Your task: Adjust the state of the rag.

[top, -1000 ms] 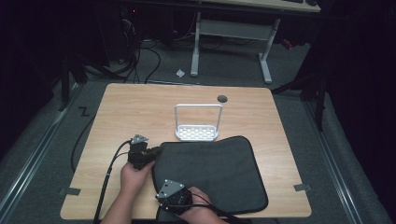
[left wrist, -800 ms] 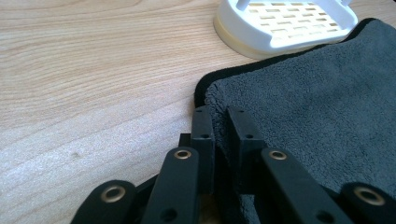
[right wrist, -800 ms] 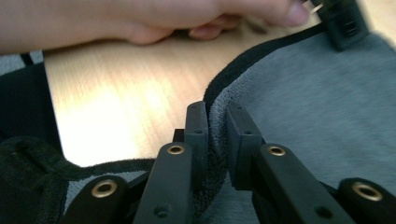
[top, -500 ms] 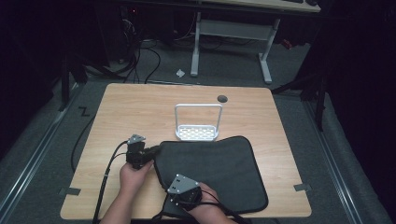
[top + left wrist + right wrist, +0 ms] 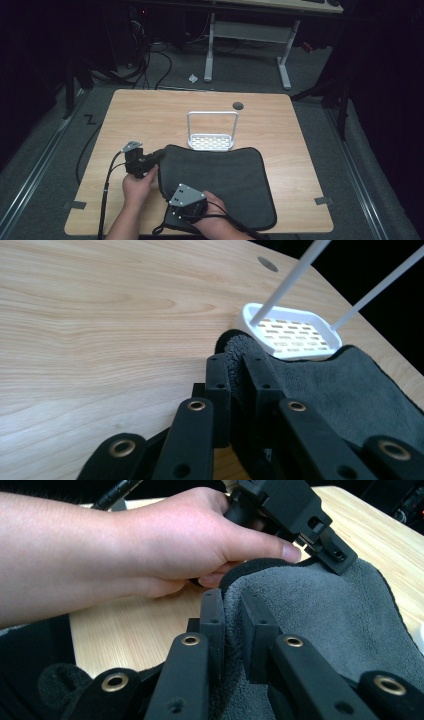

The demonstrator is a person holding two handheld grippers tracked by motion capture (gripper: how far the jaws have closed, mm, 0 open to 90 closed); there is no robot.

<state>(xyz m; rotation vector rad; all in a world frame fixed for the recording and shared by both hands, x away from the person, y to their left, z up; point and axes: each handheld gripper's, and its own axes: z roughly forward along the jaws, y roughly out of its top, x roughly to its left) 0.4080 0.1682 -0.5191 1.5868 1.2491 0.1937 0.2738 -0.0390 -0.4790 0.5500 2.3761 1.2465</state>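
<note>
Nearest, at six o'clock, the right gripper (image 5: 176,212) has just closed its jaws on the grey mat's (image 5: 225,175) near-left edge; at nine o'clock the left gripper (image 5: 159,155) clamps its far-left corner; the tabletop (image 5: 150,115) carries the mat, now ready for lifting or folding; the white rack (image 5: 211,141) stands beyond.

a dark grey fleecy cloth (image 5: 225,182) with black edging lies spread on the table's near half, its left edge lifted and bunched.

Wooden table (image 5: 150,115) with mat (image 5: 230,175), rack (image 5: 212,142)
</note>
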